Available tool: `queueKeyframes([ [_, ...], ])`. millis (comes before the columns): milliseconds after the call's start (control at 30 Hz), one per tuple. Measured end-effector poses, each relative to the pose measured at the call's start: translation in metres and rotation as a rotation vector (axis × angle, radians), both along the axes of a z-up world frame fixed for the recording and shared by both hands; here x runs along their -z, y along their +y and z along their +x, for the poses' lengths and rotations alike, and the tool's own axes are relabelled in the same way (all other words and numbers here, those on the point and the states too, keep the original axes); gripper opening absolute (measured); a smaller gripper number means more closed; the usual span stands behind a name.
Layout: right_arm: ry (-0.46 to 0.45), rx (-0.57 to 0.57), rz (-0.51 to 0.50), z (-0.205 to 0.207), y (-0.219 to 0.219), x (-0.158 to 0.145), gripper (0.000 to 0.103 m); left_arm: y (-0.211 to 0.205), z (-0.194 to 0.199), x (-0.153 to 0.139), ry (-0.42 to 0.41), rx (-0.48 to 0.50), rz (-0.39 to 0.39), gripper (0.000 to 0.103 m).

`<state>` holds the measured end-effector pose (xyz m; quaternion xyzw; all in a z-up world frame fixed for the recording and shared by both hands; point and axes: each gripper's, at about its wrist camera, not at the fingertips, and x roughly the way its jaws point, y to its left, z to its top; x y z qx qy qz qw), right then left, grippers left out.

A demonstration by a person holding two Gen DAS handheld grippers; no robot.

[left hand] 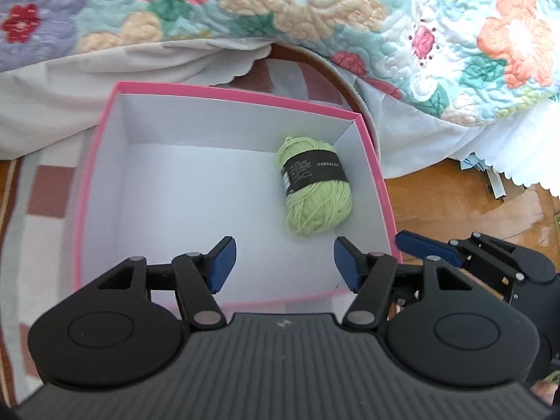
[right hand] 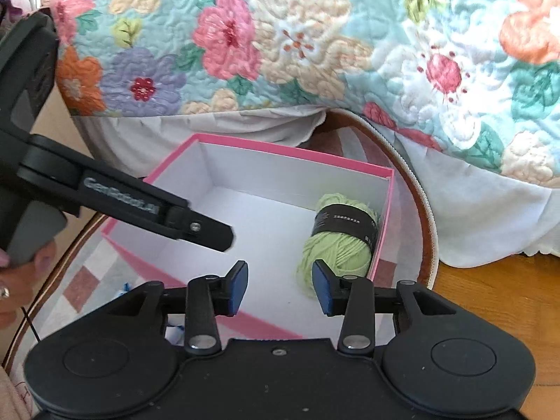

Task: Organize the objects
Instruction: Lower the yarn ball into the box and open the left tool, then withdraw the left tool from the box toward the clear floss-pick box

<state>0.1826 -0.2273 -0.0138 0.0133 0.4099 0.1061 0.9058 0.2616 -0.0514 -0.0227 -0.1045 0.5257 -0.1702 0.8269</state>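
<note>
A pink box (left hand: pixel 227 92) with a white inside stands open on a checked mat. One light green yarn skein (left hand: pixel 315 189) with a black label lies inside it, against the right wall. My left gripper (left hand: pixel 284 266) hangs open above the box's near part, with nothing between its blue pads. In the right wrist view the same box (right hand: pixel 280 148) holds the skein (right hand: pixel 336 241), and my right gripper (right hand: pixel 280 287) is open above the box's near edge, just left of the skein and not touching it. One left finger (right hand: pixel 210 231) reaches over the box.
A floral quilt (left hand: pixel 315 10) and a white bed skirt (left hand: pixel 70 80) hang close behind the box. The round mat has a brown rim (right hand: pixel 425 231). Wooden floor (left hand: pixel 455 192) lies to the right. A person's hand (right hand: pixel 10 280) shows at the far left.
</note>
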Motion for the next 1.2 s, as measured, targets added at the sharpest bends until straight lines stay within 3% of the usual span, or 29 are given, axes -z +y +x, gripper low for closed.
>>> queueKeyframes([
  [467, -0.010, -0.016, -0.003, -0.043, 0.025, -0.047, 0.061, 0.039, -0.070, -0.052, -0.045, 0.028, 0.097, 0.071],
  [767, -0.010, -0.027, -0.024, -0.062, 0.037, -0.063, 0.073, 0.046, -0.102, -0.071, -0.092, 0.074, 0.126, 0.072],
  [1200, 0.028, -0.089, -0.008, -0.087, 0.049, -0.070, 0.080, 0.072, -0.136, -0.077, -0.098, 0.051, 0.135, 0.075],
])
